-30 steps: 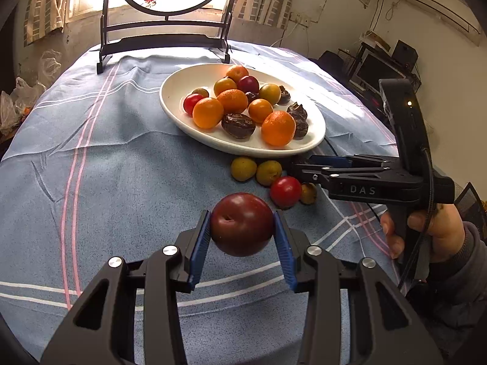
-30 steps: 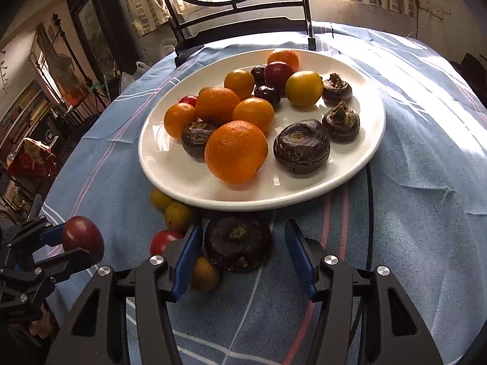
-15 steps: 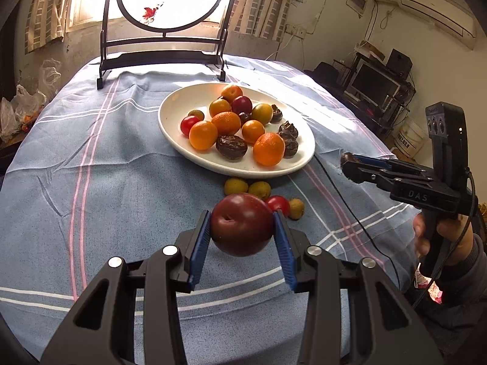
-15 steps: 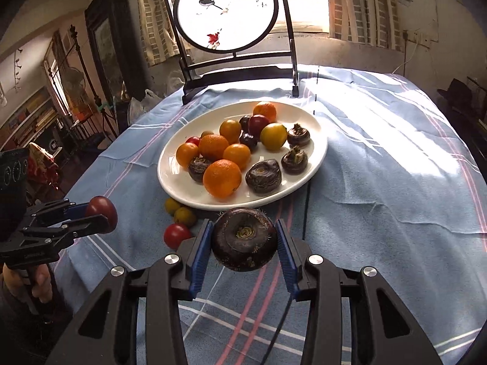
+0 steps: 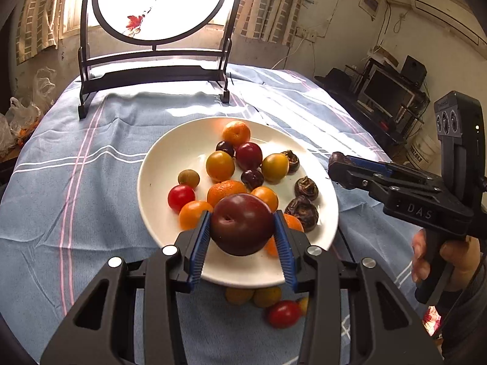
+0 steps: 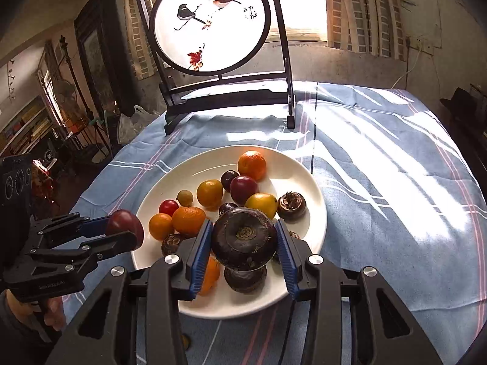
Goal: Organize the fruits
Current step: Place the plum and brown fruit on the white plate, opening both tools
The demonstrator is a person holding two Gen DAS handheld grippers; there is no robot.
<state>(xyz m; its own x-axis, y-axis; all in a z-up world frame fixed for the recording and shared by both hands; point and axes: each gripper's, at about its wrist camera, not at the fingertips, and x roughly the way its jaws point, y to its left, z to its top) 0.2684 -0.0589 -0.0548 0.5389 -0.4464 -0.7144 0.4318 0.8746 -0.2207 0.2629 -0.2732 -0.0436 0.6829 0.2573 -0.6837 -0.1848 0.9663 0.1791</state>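
Note:
My left gripper [image 5: 242, 228] is shut on a dark red plum [image 5: 242, 223], held over the near rim of the white plate [image 5: 158, 164]. The plate carries several oranges, plums, a cherry tomato [image 5: 181, 196] and dark water chestnuts [image 5: 306, 188]. My right gripper [image 6: 243, 240] is shut on a large dark water chestnut [image 6: 243, 237] above the plate's [image 6: 301, 179] near side. In the right wrist view the left gripper [image 6: 121, 231] with its plum [image 6: 124, 223] hangs at the plate's left edge. Loose small fruits, among them a red tomato [image 5: 284, 313], lie on the cloth in front of the plate.
A blue striped cloth [image 5: 76, 182] covers the round table. A black-framed round painted screen [image 6: 210, 21] stands at the table's far edge. A dark cable runs under the plate's right side. A hand [image 5: 450, 258] holds the right gripper's handle.
Both grippers have risen and moved forward to over the plate, each carrying its fruit. The right gripper closed on the water chestnut and lifted it off the cloth.

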